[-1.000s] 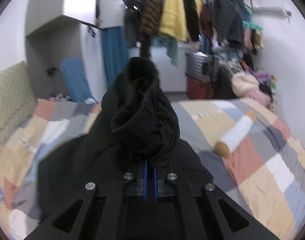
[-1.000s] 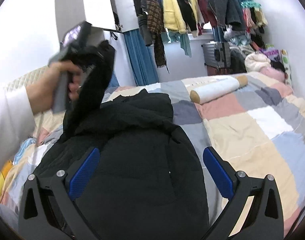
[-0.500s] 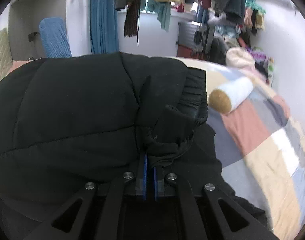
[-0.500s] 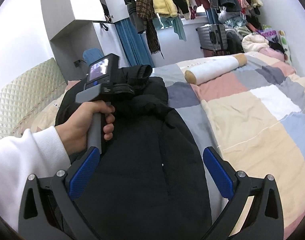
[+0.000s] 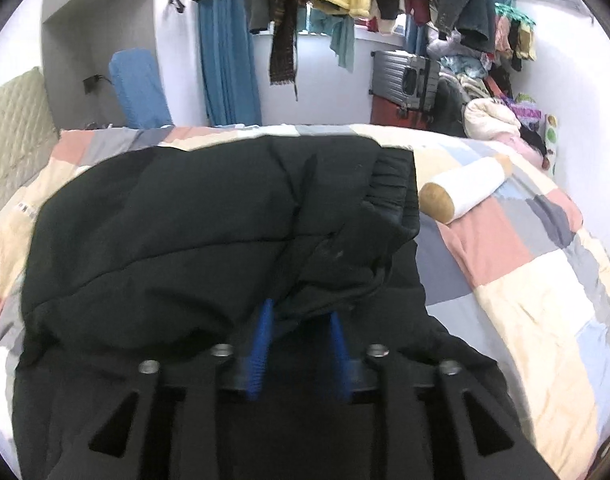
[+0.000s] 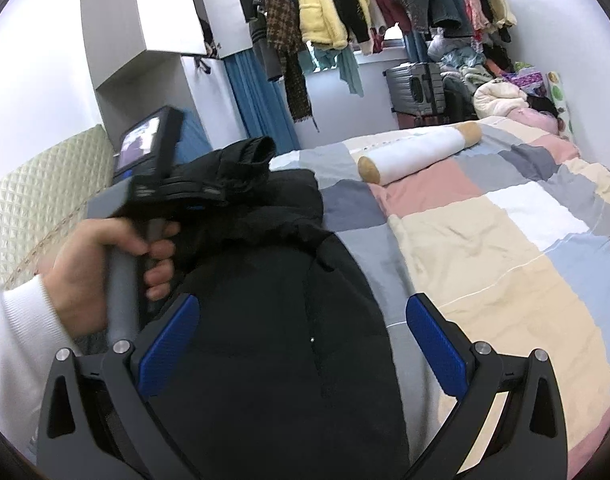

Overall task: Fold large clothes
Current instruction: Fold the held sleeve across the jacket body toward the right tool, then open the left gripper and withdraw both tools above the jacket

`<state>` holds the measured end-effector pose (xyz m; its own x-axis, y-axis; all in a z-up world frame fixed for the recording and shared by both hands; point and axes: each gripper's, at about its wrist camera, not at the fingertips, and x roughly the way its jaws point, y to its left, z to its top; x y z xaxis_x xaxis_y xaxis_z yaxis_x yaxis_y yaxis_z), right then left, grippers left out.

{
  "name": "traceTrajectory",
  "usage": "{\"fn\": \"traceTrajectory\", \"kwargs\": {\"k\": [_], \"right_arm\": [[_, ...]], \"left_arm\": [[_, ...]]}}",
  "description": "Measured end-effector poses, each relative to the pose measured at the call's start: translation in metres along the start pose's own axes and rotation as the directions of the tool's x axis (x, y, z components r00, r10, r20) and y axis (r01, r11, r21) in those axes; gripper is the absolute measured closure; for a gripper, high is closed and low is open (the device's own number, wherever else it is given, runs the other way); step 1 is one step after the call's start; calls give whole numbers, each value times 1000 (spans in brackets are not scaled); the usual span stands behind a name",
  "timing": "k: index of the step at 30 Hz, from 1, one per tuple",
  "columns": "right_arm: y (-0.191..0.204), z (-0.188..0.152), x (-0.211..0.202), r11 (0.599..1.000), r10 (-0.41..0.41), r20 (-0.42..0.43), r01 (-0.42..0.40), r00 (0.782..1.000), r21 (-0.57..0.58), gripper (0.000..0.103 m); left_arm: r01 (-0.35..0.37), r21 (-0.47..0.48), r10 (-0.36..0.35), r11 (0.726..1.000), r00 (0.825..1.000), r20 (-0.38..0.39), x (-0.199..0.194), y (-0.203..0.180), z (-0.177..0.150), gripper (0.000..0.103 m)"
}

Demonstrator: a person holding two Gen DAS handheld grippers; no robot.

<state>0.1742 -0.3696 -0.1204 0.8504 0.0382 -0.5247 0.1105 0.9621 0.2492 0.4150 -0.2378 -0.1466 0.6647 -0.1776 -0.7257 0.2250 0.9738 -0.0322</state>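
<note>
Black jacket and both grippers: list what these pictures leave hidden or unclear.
- Left wrist view: the black jacket covers the left gripper fingertips, so any remaining contact is unclear.
- Right wrist view: the jacket's near end runs off the bottom edge behind the open right gripper.
- Right wrist view: the hand is motion-blurred.
- Both views: jacket covers the quilt beneath.

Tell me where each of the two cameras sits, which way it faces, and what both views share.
Left wrist: sits on the left gripper, low over the black jacket, facing the clothes rail; only its own fingers show.
Right wrist: sits on the right gripper, looking along the bed; its open fingers, the left hand and white sleeve show.
Shared: jacket, bolster pillow, suitcase, hanging clothes.
</note>
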Motion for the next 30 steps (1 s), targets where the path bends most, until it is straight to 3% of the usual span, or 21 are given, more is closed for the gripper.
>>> {"fn": "traceTrajectory", "kwargs": {"k": [1, 2, 3, 5, 12, 20, 25, 30], "right_arm": [[-1, 0, -4, 1000, -1, 8, 1, 1000, 2, 0], [-1, 1, -6, 1000, -3, 15, 3, 1000, 1, 0], [0, 1, -9, 1000, -6, 23, 7, 1000, -4, 0], [1, 2, -12, 1000, -12, 32, 13, 999, -14, 0], [11, 3, -26, 999, -14, 53, 17, 999, -50, 0], [29, 3, -55, 996, 45, 92, -38, 995, -76, 0], [41, -2, -71, 995, 59, 107, -49, 993, -92, 0], [63, -9, -83, 982, 75, 96, -57, 993, -178, 0]], "left_arm": [[-4, -4, 4, 1000, 1000, 7, -8, 2, -1, 48], [-8, -10, 8, 1000, 999, 34, -19, 5, -2, 27], [-9, -10, 9, 1000, 996, 88, -37, 7, -5, 22], [-15, 23, 11, 1000, 989, 146, -69, 10, -9, 22], [-12, 68, -2, 998, 979, 203, -162, 27, -19, 22], [-5, 63, -14, 998, 957, 290, -264, 59, -60, 22], [-15, 42, 1, 999, 950, 314, -296, 77, -85, 22], [-5, -3, 5, 1000, 945, 326, -321, 105, -116, 22]]}}
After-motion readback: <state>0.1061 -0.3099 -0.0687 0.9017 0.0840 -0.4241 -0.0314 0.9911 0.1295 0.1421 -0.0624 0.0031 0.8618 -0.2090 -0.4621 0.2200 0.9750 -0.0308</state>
